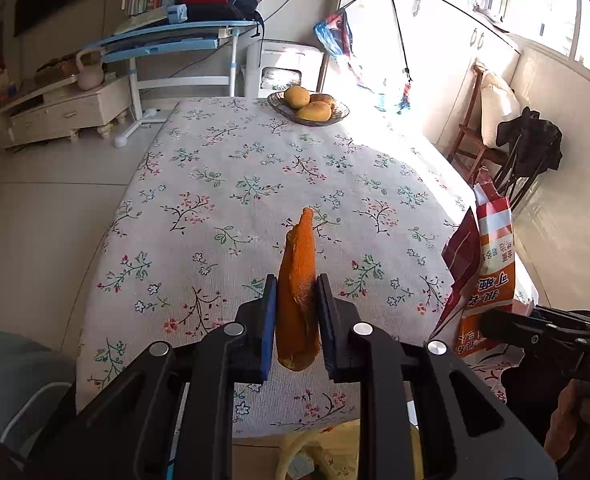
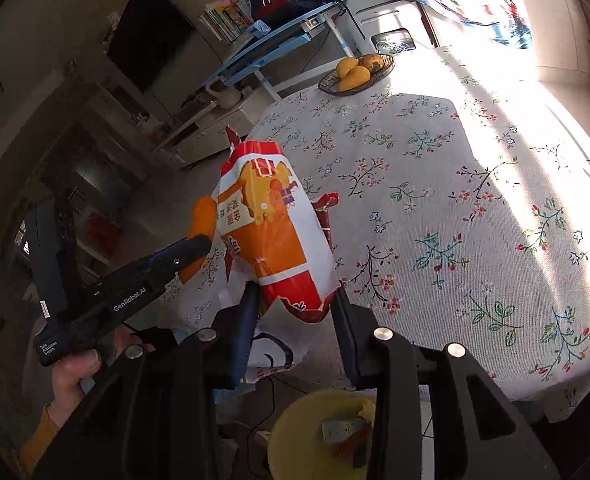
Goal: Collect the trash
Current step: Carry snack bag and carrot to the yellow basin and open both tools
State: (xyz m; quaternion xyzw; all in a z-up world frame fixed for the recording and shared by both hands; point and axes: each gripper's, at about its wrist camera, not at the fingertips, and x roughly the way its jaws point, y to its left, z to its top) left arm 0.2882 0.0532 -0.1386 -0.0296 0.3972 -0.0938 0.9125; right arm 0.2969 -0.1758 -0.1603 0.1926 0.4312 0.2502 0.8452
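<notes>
Trash in transit: left gripper jaws clamp orange peel, right gripper jaws clamp snack bag; next, release over yellow bin below the desk.

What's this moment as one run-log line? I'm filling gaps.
left gripper: shut on orange peel | right gripper: shut on snack bag | both above tablecloth edge | yellow bin below

Sunlit room — floral-clothed table, blue desk, pale tiled floor.
</notes>
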